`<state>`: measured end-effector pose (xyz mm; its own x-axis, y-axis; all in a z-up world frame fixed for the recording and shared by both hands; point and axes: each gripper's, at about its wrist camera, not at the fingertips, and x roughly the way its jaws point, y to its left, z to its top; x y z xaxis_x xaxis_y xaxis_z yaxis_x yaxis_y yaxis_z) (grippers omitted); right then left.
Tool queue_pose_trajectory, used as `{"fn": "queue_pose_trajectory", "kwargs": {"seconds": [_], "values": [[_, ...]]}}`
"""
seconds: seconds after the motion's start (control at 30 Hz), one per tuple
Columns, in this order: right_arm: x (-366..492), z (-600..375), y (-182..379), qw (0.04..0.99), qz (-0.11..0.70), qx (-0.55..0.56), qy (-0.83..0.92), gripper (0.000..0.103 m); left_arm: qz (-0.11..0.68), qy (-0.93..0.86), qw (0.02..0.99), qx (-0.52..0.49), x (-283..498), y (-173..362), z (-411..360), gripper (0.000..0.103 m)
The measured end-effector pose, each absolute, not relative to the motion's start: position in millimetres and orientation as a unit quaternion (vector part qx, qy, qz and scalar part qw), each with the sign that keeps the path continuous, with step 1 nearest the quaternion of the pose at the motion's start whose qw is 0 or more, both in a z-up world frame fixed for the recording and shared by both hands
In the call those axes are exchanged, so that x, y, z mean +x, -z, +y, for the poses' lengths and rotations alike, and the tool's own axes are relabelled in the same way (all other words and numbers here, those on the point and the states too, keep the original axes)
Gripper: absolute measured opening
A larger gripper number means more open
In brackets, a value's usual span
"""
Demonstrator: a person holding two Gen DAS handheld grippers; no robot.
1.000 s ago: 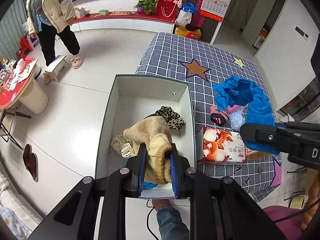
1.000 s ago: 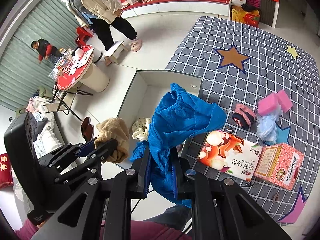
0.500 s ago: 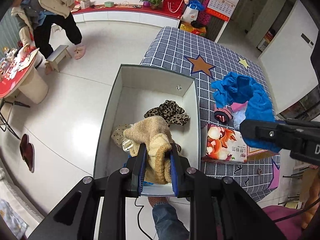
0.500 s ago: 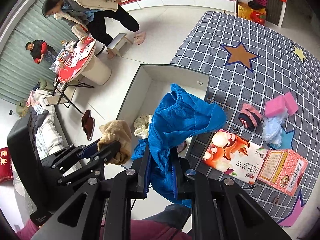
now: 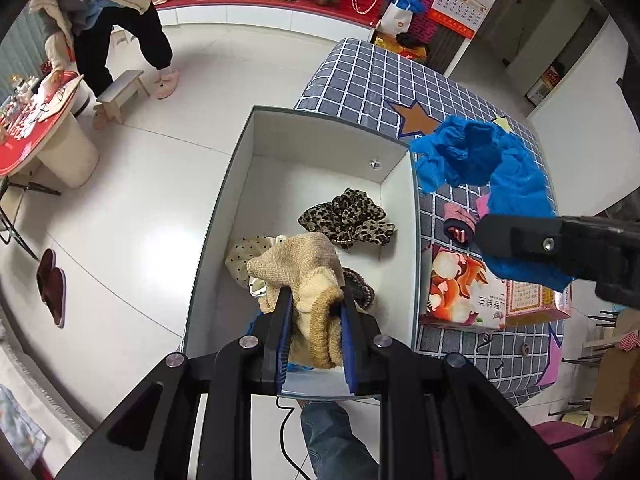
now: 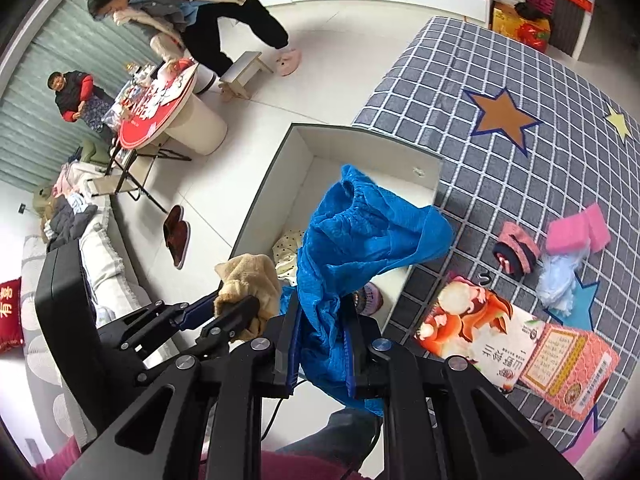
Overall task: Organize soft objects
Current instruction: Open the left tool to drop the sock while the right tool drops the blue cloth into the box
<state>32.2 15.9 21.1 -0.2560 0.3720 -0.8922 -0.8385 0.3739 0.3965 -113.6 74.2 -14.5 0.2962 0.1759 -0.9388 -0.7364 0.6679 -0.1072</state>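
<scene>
Left claw [image 5: 314,316]: pinching a tan knit cloth [image 5: 304,276], which bunches up between the two blue pads, low in the middle of the left view.
Right claw [image 6: 322,344]: pinching a blue cloth [image 6: 360,248], which puffs up above the pads and hangs down below them, in the middle of the right view.
White box [image 5: 224,216]: open on top, in the middle of the left view, touching the left edge of the desk [image 5: 360,80]. The tan knit cloth is held over its near end.
In the box: a leopard scrunchie [image 5: 346,218] by the right wall, a dotted cream cloth [image 5: 244,256] to the left under the tan one, and a dark striped thing partly hidden beside the left claw.
Desk: covered with a grey checked cover with stars, on the right side of both views.
On the desk: a pink rolled sock [image 6: 514,250], two pink sponges [image 6: 578,232], a pale blue cloth [image 6: 558,276], a fox picture box [image 6: 476,328] and a pink box [image 6: 568,372] touching it, all at the right of the right view.
</scene>
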Motion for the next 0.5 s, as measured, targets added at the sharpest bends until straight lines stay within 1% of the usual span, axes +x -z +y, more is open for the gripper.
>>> {"fn": "queue_pose_trajectory", "kwargs": {"seconds": [0.13,0.2,0.23,0.27,0.3,0.33,0.37,0.4,0.43,0.5], "values": [[26.8,26.7,-21.0,0.572,0.589,-0.210,-0.531,0.018,0.514,-0.303,0.754,-0.276,-112.8,18.8,76.0,0.025],[23.7,31.5,-21.2,0.569,0.586,-0.218,-0.534,0.018,0.514,-0.301,0.756,-0.272,-112.3,19.0,75.3,0.029],[23.0,33.2,-20.9,0.569,0.586,-0.221,-0.534,0.018,0.514,-0.298,0.758,-0.268,-111.3,18.6,74.1,0.040],[22.6,35.3,-20.1,0.567,0.586,-0.224,-0.533,0.020,0.514,-0.297,0.760,-0.264,-110.8,17.9,72.6,0.056],[22.5,37.5,-18.8,0.563,0.589,-0.227,-0.533,0.033,0.511,-0.296,0.764,-0.261,-110.5,16.6,71.5,0.064],[22.5,39.7,-16.8,0.557,0.595,-0.230,-0.532,0.043,0.508,-0.295,0.766,-0.260,-110.5,15.4,70.9,0.079],[23.1,41.0,-15.8,0.555,0.597,-0.231,-0.531,0.067,0.507,-0.295,0.767,-0.259,-110.6,14.7,70.8,0.083],[23.8,41.4,-16.1,0.557,0.597,-0.229,-0.530,0.076,0.506,-0.295,0.768,-0.259,-110.8,13.8,70.6,0.084],[24.7,40.9,-17.6,0.562,0.592,-0.229,-0.530,0.076,0.508,-0.298,0.765,-0.260,-110.9,14.4,71.0,0.085],[26.6,41.3,-16.9,0.557,0.596,-0.230,-0.530,0.076,0.505,-0.303,0.765,-0.261,-112.3,15.8,72.6,0.094]]}}
